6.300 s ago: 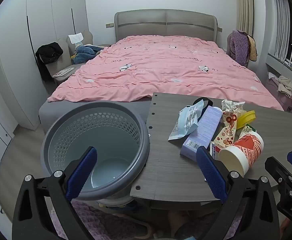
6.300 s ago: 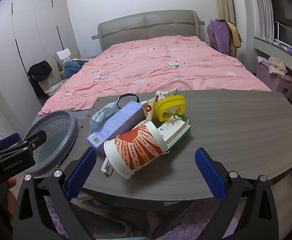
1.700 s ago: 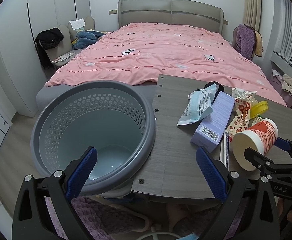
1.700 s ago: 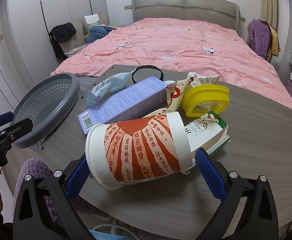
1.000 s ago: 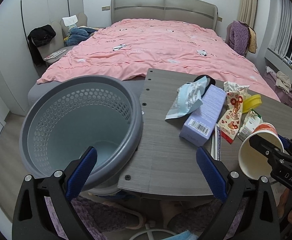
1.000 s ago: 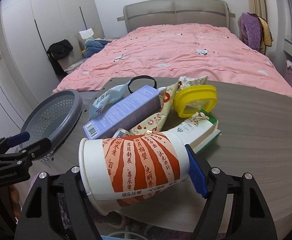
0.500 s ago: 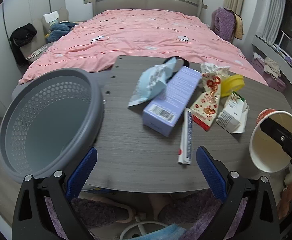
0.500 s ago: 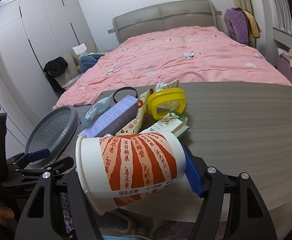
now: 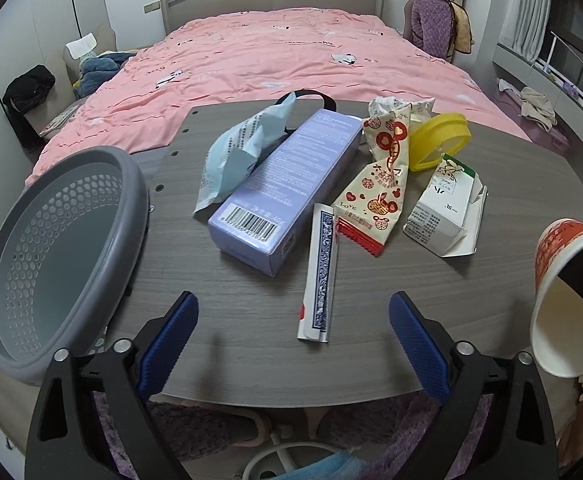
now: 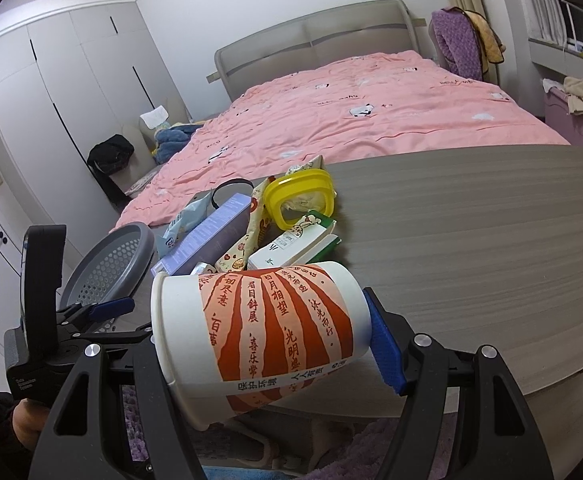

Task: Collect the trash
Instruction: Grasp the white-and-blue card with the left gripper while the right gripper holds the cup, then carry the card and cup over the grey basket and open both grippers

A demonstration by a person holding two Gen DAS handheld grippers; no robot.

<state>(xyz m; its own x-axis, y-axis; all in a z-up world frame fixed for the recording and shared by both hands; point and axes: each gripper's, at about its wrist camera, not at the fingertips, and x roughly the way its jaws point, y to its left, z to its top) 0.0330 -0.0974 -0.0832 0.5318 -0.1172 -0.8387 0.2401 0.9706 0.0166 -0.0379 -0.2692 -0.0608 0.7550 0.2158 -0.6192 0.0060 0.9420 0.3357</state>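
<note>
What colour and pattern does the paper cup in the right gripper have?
The paper cup is white with orange-red stripes and printed characters, seen best in the right wrist view.

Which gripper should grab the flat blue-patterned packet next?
Left. The left gripper is open and empty, and the blue-patterned packet lies just ahead of its fingers. The right gripper is shut on the paper cup.

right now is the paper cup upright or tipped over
Tipped on its side: the paper cup lies sideways between the right gripper's jaws, its open mouth facing left.
</note>
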